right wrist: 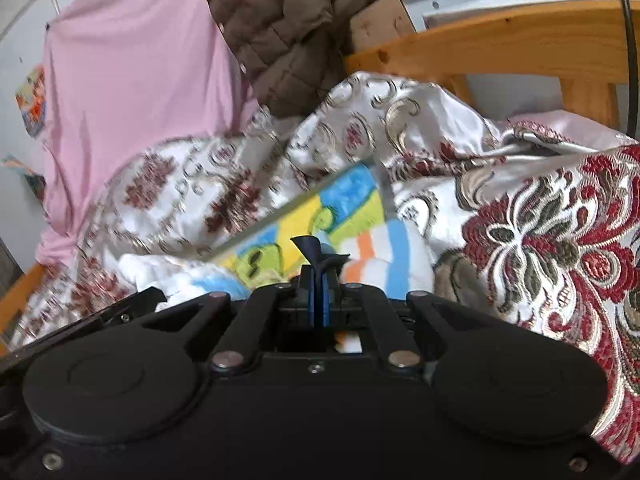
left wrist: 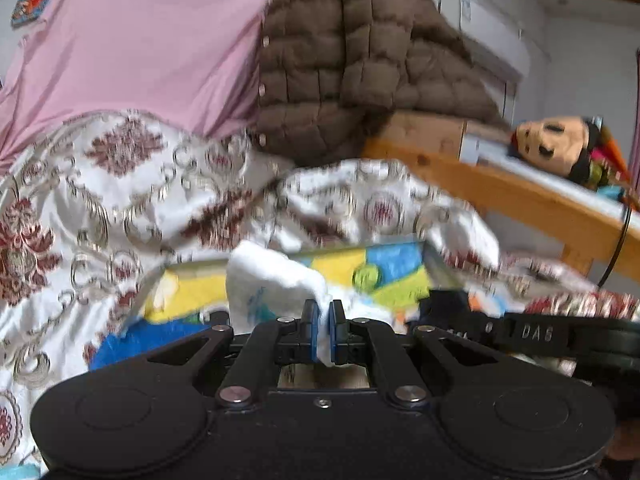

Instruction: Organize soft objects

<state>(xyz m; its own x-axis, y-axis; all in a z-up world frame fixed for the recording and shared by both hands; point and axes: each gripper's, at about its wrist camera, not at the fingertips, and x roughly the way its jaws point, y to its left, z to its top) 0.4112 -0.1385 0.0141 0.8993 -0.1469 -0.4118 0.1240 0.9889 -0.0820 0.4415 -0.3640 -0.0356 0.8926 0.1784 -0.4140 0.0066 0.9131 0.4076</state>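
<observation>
A colourful fleece blanket (left wrist: 384, 272) with yellow, blue and green patches lies on a white bedspread with red and gold flowers (left wrist: 120, 184). My left gripper (left wrist: 324, 312) is shut on a white part of the blanket (left wrist: 272, 280). In the right wrist view my right gripper (right wrist: 319, 276) is shut on a dark navy edge (right wrist: 310, 246) of the same blanket (right wrist: 320, 208). The right gripper's body shows at the right of the left wrist view (left wrist: 536, 332), and the left gripper's edge shows low left in the right wrist view (right wrist: 100, 316).
A brown quilted jacket (left wrist: 352, 60) and a pink sheet (left wrist: 140, 40) hang behind the bed. A wooden bed rail (left wrist: 520, 196) runs on the right, with a plush doll (left wrist: 560, 144) on the shelf above it. A black cable (right wrist: 628, 40) hangs at the right.
</observation>
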